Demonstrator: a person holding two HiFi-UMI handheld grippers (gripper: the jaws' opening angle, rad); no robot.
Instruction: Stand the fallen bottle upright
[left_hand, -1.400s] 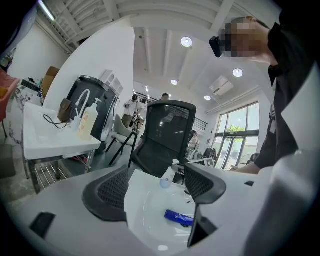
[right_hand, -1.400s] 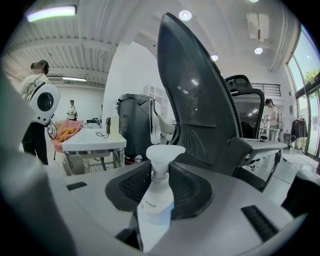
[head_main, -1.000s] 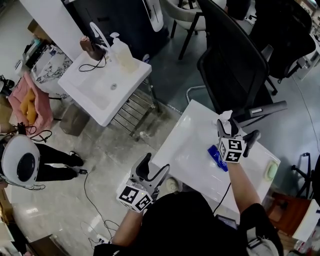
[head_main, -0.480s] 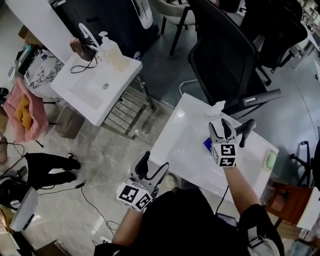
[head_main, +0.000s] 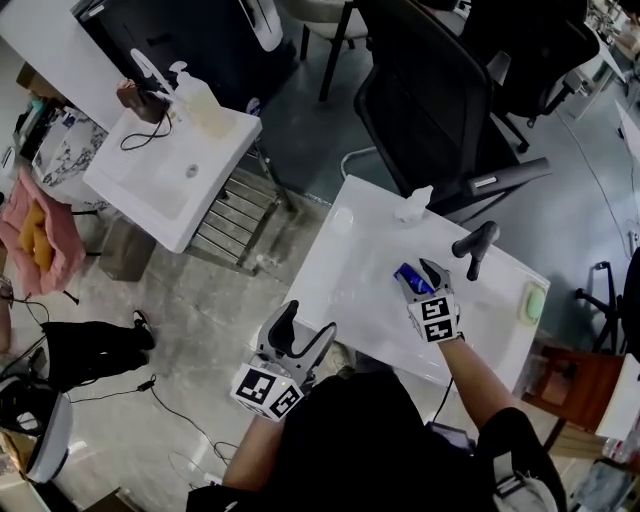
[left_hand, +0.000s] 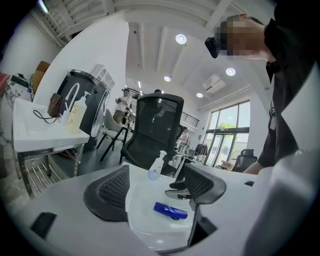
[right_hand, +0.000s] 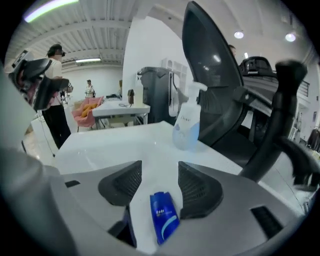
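Observation:
The blue bottle (head_main: 406, 277) lies on its side on the white table (head_main: 350, 290). My right gripper (head_main: 422, 276) hangs low over it, pointing downward, jaws open. In the right gripper view the blue bottle (right_hand: 164, 218) lies between the two pads (right_hand: 198, 188), closer to the right one, and neither presses on it. My left gripper (head_main: 301, 328) is open and holds nothing, off the table's near-left edge. From the left gripper view the blue bottle (left_hand: 170, 211) lies on the table beyond the open left gripper (left_hand: 155, 186).
A clear pump bottle (head_main: 412, 204) stands upright at the table's far edge. A black office chair (head_main: 440, 110) with an armrest (head_main: 476, 245) stands close behind the table. A green pad (head_main: 530, 301) lies at the right end. A white sink stand (head_main: 170, 170) is off to the left.
My right gripper has dropped from in front of the pump bottle down to the blue bottle, which now lies between its jaws. The left gripper has hardly shifted.

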